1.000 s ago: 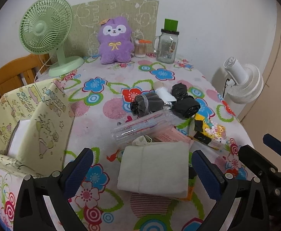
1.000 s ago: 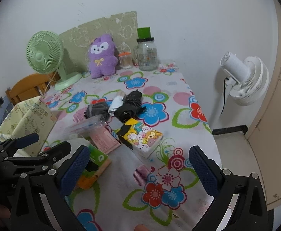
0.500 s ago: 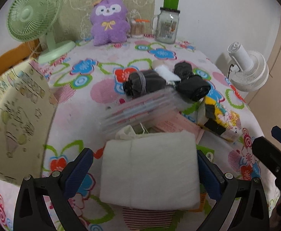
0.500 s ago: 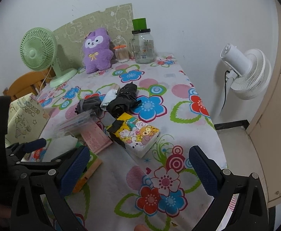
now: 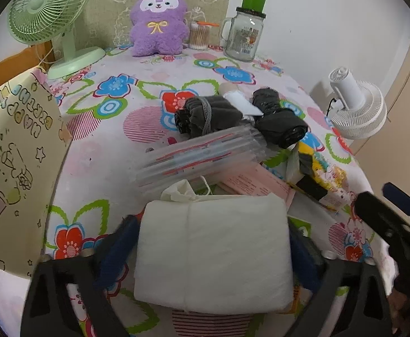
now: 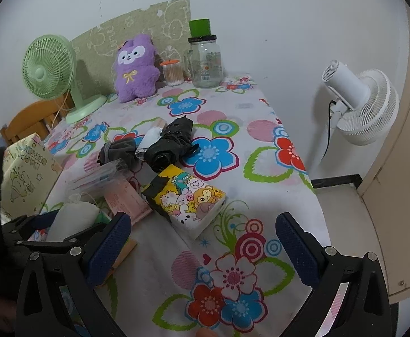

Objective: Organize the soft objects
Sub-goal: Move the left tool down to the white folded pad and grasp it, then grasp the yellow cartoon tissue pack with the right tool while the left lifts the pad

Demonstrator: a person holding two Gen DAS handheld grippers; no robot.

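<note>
A white soft pad pack [image 5: 213,252] lies at the table's near edge, also seen in the right wrist view [image 6: 73,219]. My left gripper [image 5: 210,255] is open with a blue finger on each side of the pack, close to its edges. My right gripper [image 6: 202,252] is open and empty over the flowered cloth, right of the left gripper. A cartoon tissue pack [image 6: 188,196], two dark rolled cloths [image 5: 207,115] [image 5: 280,120] and a purple plush [image 5: 157,22] lie further back.
A clear pencil case [image 5: 199,154] and pink booklet [image 5: 255,182] lie behind the pack. A yellow paper bag [image 5: 11,163] stands at left. A green fan [image 5: 50,14], glass jar [image 5: 244,33] and cotton swab jar [image 5: 199,36] stand at the back. A white fan [image 6: 356,104] stands off the table's right side.
My left gripper has moved forward and down until its fingers straddle the white pack. My right gripper has drifted slightly forward and stays open.
</note>
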